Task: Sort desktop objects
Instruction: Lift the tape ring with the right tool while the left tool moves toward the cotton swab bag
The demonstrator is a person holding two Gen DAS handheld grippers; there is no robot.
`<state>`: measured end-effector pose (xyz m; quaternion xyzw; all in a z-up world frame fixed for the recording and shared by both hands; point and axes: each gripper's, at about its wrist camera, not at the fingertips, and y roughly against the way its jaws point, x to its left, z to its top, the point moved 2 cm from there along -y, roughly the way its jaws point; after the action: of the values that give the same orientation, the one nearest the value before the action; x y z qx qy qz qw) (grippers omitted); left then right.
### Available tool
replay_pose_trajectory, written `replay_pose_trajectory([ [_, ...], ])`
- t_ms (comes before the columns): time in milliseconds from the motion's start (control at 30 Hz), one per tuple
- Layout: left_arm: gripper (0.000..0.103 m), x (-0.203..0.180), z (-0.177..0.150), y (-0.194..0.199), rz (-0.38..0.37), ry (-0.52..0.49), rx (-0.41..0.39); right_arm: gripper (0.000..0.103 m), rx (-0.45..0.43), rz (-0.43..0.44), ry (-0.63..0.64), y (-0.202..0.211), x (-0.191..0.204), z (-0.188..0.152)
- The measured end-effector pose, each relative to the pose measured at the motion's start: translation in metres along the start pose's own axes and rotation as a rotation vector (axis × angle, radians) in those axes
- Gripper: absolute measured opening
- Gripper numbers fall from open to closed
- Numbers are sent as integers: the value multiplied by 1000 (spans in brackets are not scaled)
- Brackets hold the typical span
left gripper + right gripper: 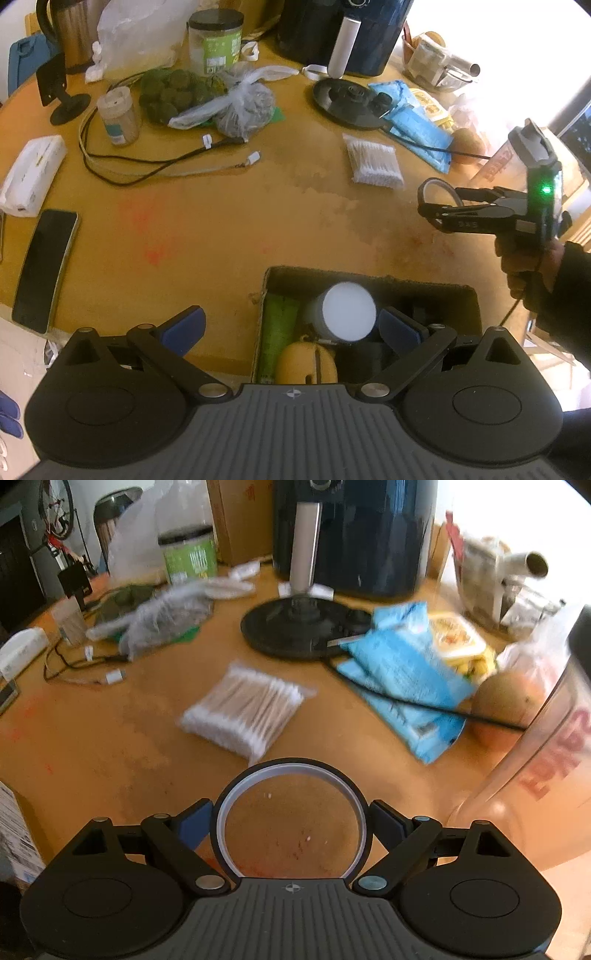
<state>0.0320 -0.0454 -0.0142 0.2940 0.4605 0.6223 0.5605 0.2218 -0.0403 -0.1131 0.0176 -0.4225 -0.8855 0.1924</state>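
My left gripper [291, 325] is open and empty above a dark storage box [458, 295] at the table's near edge. The box holds a white-capped bottle [347, 312], a green tube [279, 332] and a yellow object [306, 363]. My right gripper [291, 821] is shut on a black-and-white ring like a tape roll [291, 771], held above the table. It also shows at the right of the left wrist view [439, 206], with the ring [439, 186] between its fingers. A bag of cotton swabs [245, 709] lies ahead of it.
The round wooden table [221, 221] carries a phone [44, 266], a white box [31, 173], cables [147, 162], a small jar [118, 114], a green jar [216, 40], plastic bags [240, 103], a kettle base [306, 626], blue packets [402, 675], a kiwi [506, 698] and a clear cup [546, 775].
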Motion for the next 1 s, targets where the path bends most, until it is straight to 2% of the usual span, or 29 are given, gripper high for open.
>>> replay_pose_trajectory([
  [167, 102, -4, 10, 0, -5, -16, -21, 90, -51, -24, 28, 22, 5, 5],
  [400, 102, -9, 30, -8, -33, -93, -33, 91, -94, -31, 26, 51, 14, 8],
  [700, 102, -16, 59, -31, -102, -227, -45, 91, -119, -71, -109, 90, 25, 4],
  [1000, 102, -31, 81, -51, -183, -370, -63, 91, -124, -167, -220, 127, 29, -20],
])
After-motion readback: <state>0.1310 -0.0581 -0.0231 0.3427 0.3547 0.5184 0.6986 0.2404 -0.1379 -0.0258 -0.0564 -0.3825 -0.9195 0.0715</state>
